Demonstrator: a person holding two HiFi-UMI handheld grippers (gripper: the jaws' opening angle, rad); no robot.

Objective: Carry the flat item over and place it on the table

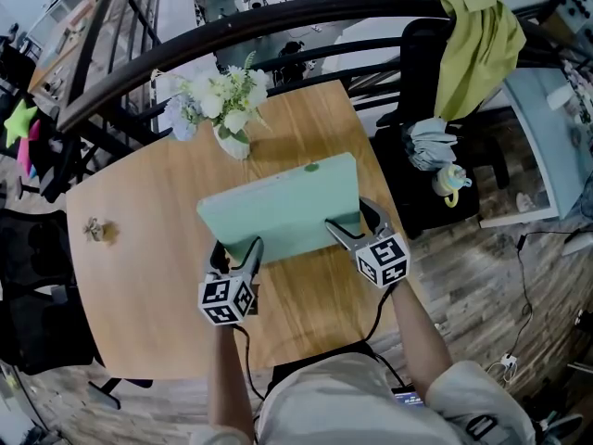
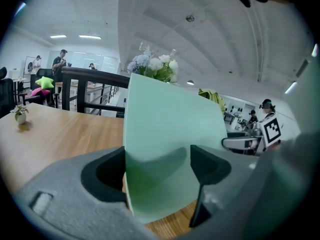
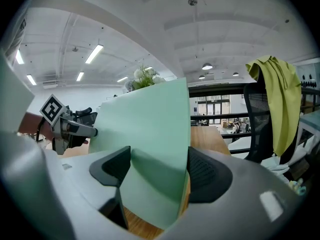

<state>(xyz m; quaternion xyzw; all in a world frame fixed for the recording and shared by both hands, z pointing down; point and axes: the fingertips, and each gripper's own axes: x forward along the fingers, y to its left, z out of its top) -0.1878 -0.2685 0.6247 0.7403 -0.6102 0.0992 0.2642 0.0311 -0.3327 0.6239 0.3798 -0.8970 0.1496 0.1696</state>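
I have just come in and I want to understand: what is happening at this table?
A person holds a hand-held gripper in each hand. The left hand-held gripper and the right hand-held gripper are each closed on the near edge of a flat mint-green board, held over the middle of the wooden table. A vase of flowers stands just beyond it. Whether the board already touches the table is unclear.

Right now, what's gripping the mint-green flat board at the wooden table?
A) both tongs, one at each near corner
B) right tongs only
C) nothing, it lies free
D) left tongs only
A: the left tongs and right tongs each clamp the near edge of the mint-green flat board, which sits between the jaws in both gripper views.
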